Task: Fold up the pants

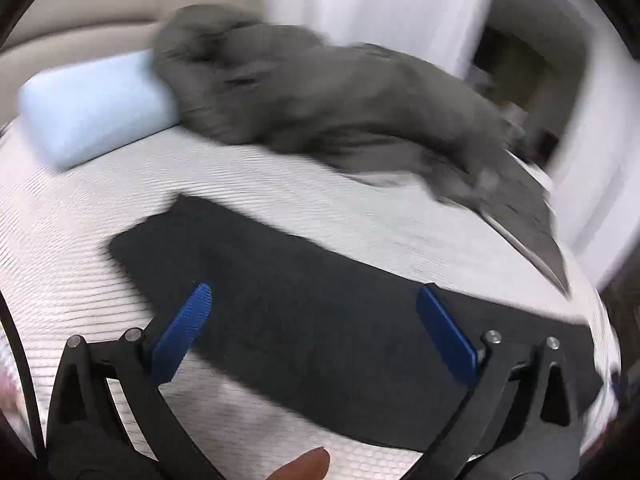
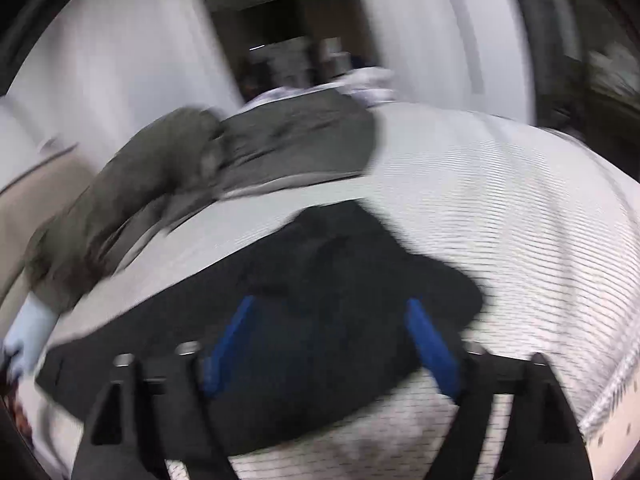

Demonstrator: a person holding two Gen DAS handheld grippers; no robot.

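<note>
Dark pants (image 1: 304, 300) lie flat as a long band across the white mattress (image 1: 80, 240), folded lengthwise. My left gripper (image 1: 314, 300) hovers above them, open wide, its blue pads (image 1: 184, 328) apart with nothing pinched. In the right wrist view the same pants (image 2: 320, 280) end in a rounded edge at the right. My right gripper (image 2: 332, 312) is open above that end, blue fingers (image 2: 432, 344) spread, and no cloth is caught between them. Both views are motion-blurred.
A crumpled grey blanket (image 1: 320, 100) lies along the far side of the bed, against a light blue pillow (image 1: 92, 108). The blanket (image 2: 200, 168) and mattress (image 2: 520, 220) show in the right view too. White walls and a dark doorway (image 2: 288, 40) stand behind. A fingertip (image 1: 308, 464) shows at the bottom.
</note>
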